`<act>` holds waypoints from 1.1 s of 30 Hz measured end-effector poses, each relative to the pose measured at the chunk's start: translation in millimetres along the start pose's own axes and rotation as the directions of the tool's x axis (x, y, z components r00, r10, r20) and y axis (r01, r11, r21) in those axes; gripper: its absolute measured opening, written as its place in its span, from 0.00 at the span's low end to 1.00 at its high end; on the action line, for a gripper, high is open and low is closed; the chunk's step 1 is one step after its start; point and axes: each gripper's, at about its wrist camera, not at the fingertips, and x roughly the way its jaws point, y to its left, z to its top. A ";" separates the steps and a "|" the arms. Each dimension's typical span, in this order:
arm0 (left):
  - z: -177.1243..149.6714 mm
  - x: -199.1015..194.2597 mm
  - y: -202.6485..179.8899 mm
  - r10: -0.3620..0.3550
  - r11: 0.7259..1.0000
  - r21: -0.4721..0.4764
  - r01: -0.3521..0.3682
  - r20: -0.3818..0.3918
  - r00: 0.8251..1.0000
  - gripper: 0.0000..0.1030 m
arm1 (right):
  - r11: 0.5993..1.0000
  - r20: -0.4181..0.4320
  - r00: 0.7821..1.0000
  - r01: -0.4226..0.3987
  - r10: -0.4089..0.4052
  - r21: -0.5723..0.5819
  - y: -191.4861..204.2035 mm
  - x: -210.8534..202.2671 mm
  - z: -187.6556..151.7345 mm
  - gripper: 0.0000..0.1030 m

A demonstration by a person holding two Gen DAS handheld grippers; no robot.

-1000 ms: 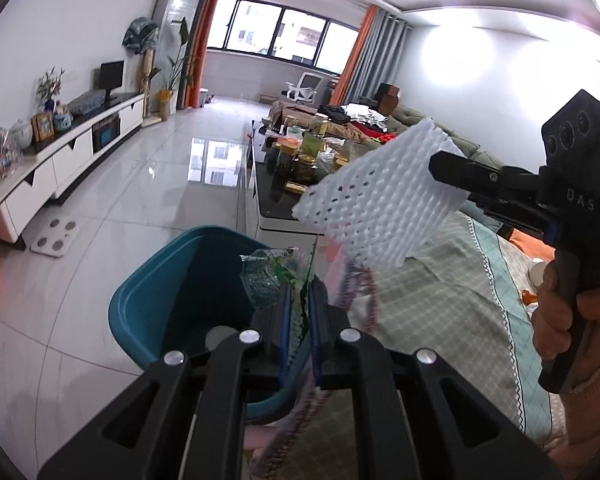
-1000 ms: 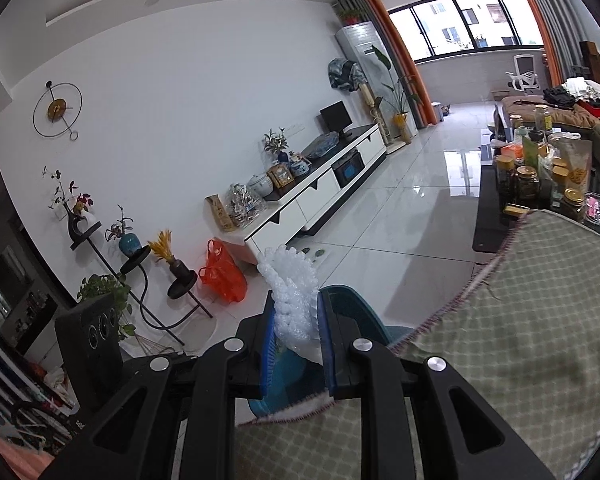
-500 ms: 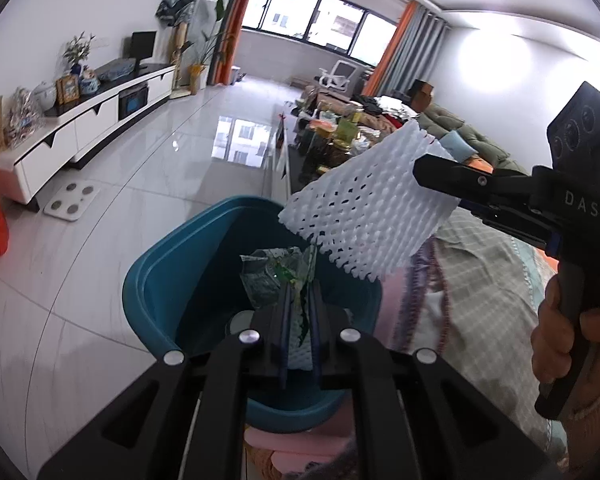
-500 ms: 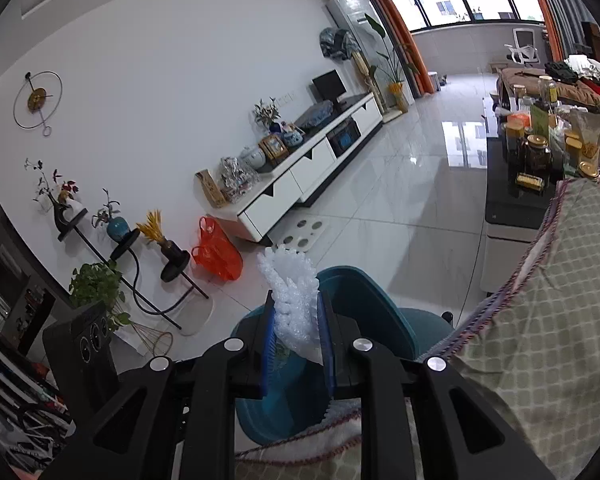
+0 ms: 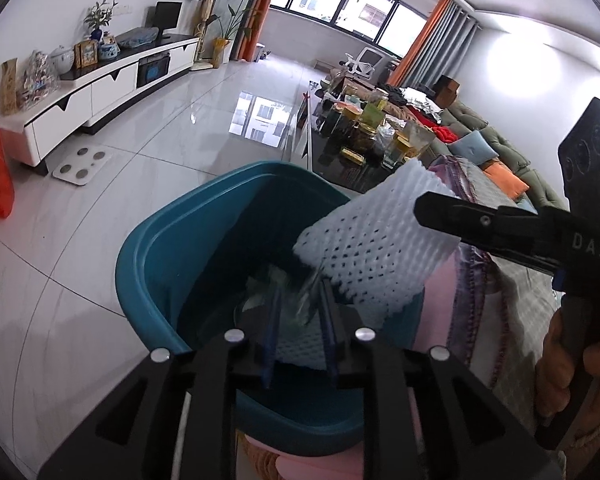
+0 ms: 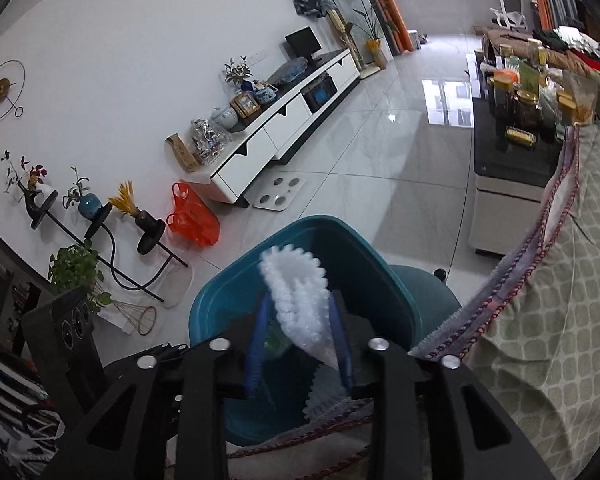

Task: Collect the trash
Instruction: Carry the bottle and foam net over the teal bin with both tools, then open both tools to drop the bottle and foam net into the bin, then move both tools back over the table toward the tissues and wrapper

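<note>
A teal trash bin [image 5: 172,240] stands on the floor by the cloth-covered table; it also shows in the right wrist view [image 6: 360,264]. My left gripper [image 5: 298,312] is open above the bin. A clear plastic wrapper [image 5: 300,300] is blurred between its fingers, loose over the bin. My right gripper [image 6: 300,320] has parted fingers with the white foam net [image 6: 296,300] still between them, over the bin. The foam net [image 5: 376,252] shows in the left wrist view at the tip of the right gripper. More white foam [image 5: 300,344] lies inside the bin.
The table with a green checked cloth [image 6: 548,320] is to the right of the bin. A black coffee table with jars [image 5: 360,140] stands beyond. A white TV cabinet [image 5: 100,92], a scale [image 5: 82,162] and an orange bag [image 6: 192,220] are on the left.
Both grippers moved lower over the bin. The left gripper opened and let the wrapper go. The right gripper's fingers spread wider around the foam net.
</note>
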 end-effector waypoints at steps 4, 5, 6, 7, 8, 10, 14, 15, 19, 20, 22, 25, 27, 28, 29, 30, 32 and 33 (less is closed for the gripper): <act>0.2 -0.5 2.7 0.012 1.000 -0.013 -0.012 0.007 1.000 0.23 | 1.000 -0.007 1.000 0.007 -0.007 -0.006 1.9 0.2 0.2 0.50; -0.6 -1.4 2.6 0.013 1.000 -0.015 -0.013 0.011 1.000 0.23 | 1.000 -0.007 1.000 0.005 -0.005 -0.008 2.4 -0.2 0.4 0.51; -0.5 -4.2 2.1 0.012 1.000 -0.017 -0.012 0.020 1.000 0.23 | 1.000 -0.013 1.000 0.002 -0.002 -0.011 3.2 0.9 0.4 0.51; -1.3 -6.8 1.1 0.010 1.000 -0.016 -0.010 0.027 1.000 0.23 | 1.000 -0.019 1.000 -0.002 0.002 -0.015 4.6 1.4 0.0 0.51; -2.4 -10.2 -1.4 0.012 1.000 -0.015 -0.012 0.036 0.999 0.23 | 1.000 -0.020 1.000 -0.004 0.004 -0.017 4.7 1.4 0.7 0.51; -2.7 -15.2 -3.9 0.012 1.000 -0.011 -0.012 0.048 0.999 0.24 | 1.000 -0.024 1.000 -0.011 0.011 -0.023 6.3 1.4 0.2 0.52; -3.8 -25.7 -11.2 0.009 1.000 0.003 -0.009 0.070 0.998 0.26 | 0.999 -0.016 1.000 -0.027 0.027 -0.021 6.6 -4.7 -2.9 0.52; -3.1 -28.2 -12.0 0.004 1.000 0.008 -0.005 0.074 0.997 0.27 | 0.999 -0.010 0.999 -0.031 0.031 -0.022 6.4 -8.9 -3.9 0.52; -3.9 -42.0 -21.4 -0.022 0.999 0.039 0.018 0.101 0.995 0.34 | 0.998 0.019 0.998 -0.053 0.053 -0.026 3.8 -30.0 -6.9 0.52; -3.3 -43.8 -24.6 -0.028 0.999 0.048 0.023 0.103 0.994 0.34 | 0.998 0.028 0.998 -0.053 0.053 -0.031 3.6 -36.2 -8.2 0.52; -5.1 -50.6 -33.3 -0.043 0.996 0.079 0.034 0.112 0.993 0.38 | 0.998 0.055 0.997 -0.057 0.059 -0.041 2.4 -52.5 -13.2 0.52; -8.6 -59.7 -48.3 -0.081 0.990 0.121 0.066 0.124 0.989 0.43 | 0.997 0.099 0.993 -0.055 0.060 -0.054 -4.7 -82.0 -24.8 0.52; -11.5 -64.0 -61.5 -0.123 0.982 0.157 0.103 0.123 0.985 0.43 | 0.997 0.126 0.991 -0.039 0.047 -0.067 -10.3 -103.8 -34.8 0.52; -13.7 -66.1 -70.6 -0.143 0.976 0.181 0.120 0.121 0.982 0.44 | 0.997 0.145 0.989 -0.023 0.033 -0.072 -14.8 -117.7 -41.7 0.52; -15.5 -66.6 -78.9 -0.164 0.969 0.204 0.138 0.116 0.980 0.44 | 0.997 0.156 0.988 -0.011 0.023 -0.073 -18.2 -127.3 -46.6 0.52; -19.4 -68.2 -90.8 -0.194 0.957 0.238 0.165 0.108 0.975 0.44 | 0.997 0.171 0.985 0.006 0.007 -0.073 -23.3 -141.4 -53.8 0.52; -25.4 -69.2 -110.8 -0.241 0.937 0.283 0.207 0.089 0.966 0.44 | 0.997 0.201 0.979 0.034 -0.020 -0.066 -30.4 -162.0 -63.6 0.52; -28.7 -68.9 -118.6 -0.262 0.926 0.299 0.228 0.077 0.962 0.45 | 0.997 0.215 0.976 0.049 -0.035 -0.058 -34.9 -173.2 -68.9 0.52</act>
